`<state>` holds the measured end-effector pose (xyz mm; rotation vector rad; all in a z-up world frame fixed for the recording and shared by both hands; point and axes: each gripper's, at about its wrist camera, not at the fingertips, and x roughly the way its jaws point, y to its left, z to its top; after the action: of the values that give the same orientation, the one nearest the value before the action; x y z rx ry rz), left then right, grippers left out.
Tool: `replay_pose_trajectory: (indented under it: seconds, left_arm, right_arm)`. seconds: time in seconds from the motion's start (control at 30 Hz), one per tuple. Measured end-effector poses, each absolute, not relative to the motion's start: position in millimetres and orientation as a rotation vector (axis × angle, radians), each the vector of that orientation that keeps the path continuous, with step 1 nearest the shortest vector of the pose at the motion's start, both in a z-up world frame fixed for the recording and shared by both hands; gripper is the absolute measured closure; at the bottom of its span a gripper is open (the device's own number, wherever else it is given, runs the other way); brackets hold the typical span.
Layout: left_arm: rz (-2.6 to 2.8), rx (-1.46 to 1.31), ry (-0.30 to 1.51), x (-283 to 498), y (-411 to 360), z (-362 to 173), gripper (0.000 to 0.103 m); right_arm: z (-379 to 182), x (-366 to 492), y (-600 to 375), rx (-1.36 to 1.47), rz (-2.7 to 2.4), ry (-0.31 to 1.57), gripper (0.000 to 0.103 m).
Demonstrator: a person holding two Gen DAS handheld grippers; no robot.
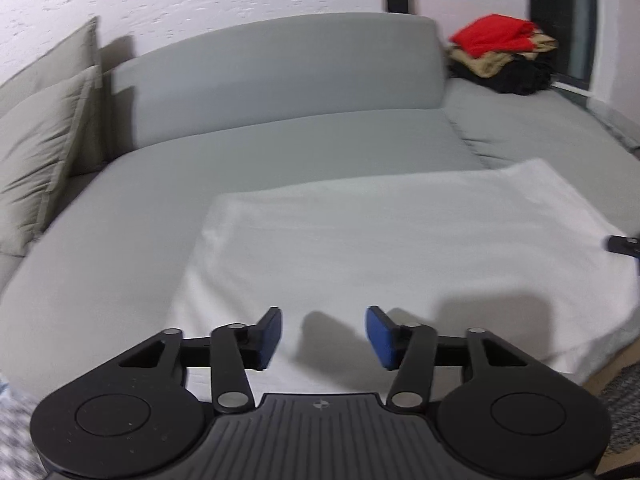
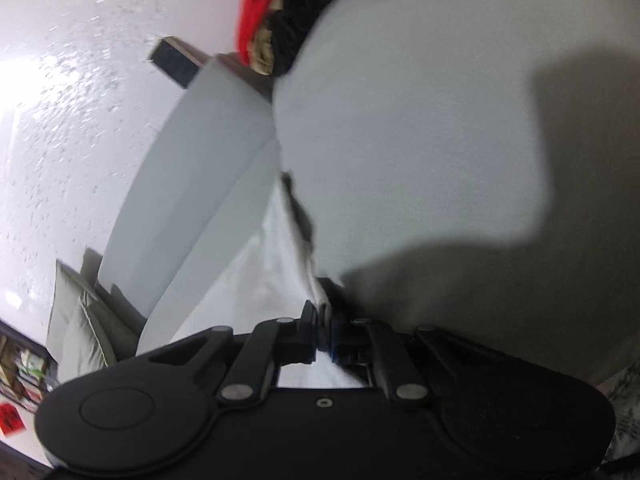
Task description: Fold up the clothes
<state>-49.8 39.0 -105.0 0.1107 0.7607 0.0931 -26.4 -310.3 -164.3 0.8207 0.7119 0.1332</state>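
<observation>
Your left gripper [image 1: 323, 338] sits level and low over the near edge of the white cloth [image 1: 392, 256], fingers spread wide with the blue pads [image 1: 380, 336] facing each other and nothing between them. It points straight across the cloth toward the sofa backrest [image 1: 280, 76].

Your right gripper [image 2: 323, 334] is rolled well over to one side, so the sofa [image 2: 420, 120] and wall [image 2: 80, 120] run tilted in its view. Its fingers are pressed together on a bunched edge of the cloth [image 2: 276, 276], which runs out from the pinch as a narrow folded ridge. In the left wrist view only a dark tip of the right gripper [image 1: 624, 245] shows, at the cloth's right edge.

The cloth lies spread flat on the sofa seat [image 1: 120, 248], its long axis running left to right across your left gripper's line, with the far edge toward the backrest. A pile of red, tan and black clothes [image 1: 504, 52] sits at the sofa's far right end, well apart from the cloth. Cushions [image 1: 44, 148] lean at the left end.
</observation>
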Motion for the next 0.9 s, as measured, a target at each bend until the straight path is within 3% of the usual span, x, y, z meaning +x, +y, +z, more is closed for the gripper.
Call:
replay_pose_trajectory:
  seconds: [0.3,0.43,0.5,0.57,0.73,0.9]
  left_arm:
    - [0.167,0.277,1.202,-4.2,91.2,-156.8,0.063]
    - [0.131,0.291,1.115,-18.9,94.7,-137.4,0.061]
    - [0.126,0.308,0.983,-33.1,98.7,-114.4,0.05]
    - [0.174,0.309,0.864,-40.3,111.1,-98.4,0.046]
    - [0.343,0.154,0.691,-45.1,159.8,-79.8,0.048]
    - [0.356,-0.076,0.649,-53.9,195.7,-77.1,0.047]
  right_arm:
    - [-125.5,-18.8,-259.6,0.498,0.035,0.729,0.099]
    - [-91.7,-16.7,-232.5,0.401,0.024,0.706,0.099]
    - [-70.3,-16.1,-217.3,0.359,0.04,0.684,0.099]
    - [-48.7,-13.4,-194.1,0.307,0.087,0.666,0.099]
    - [-14.6,-4.1,-103.8,0.171,0.269,0.659,0.099]
    - [-32.8,7.3,5.0,0.078,0.46,0.738,0.099]
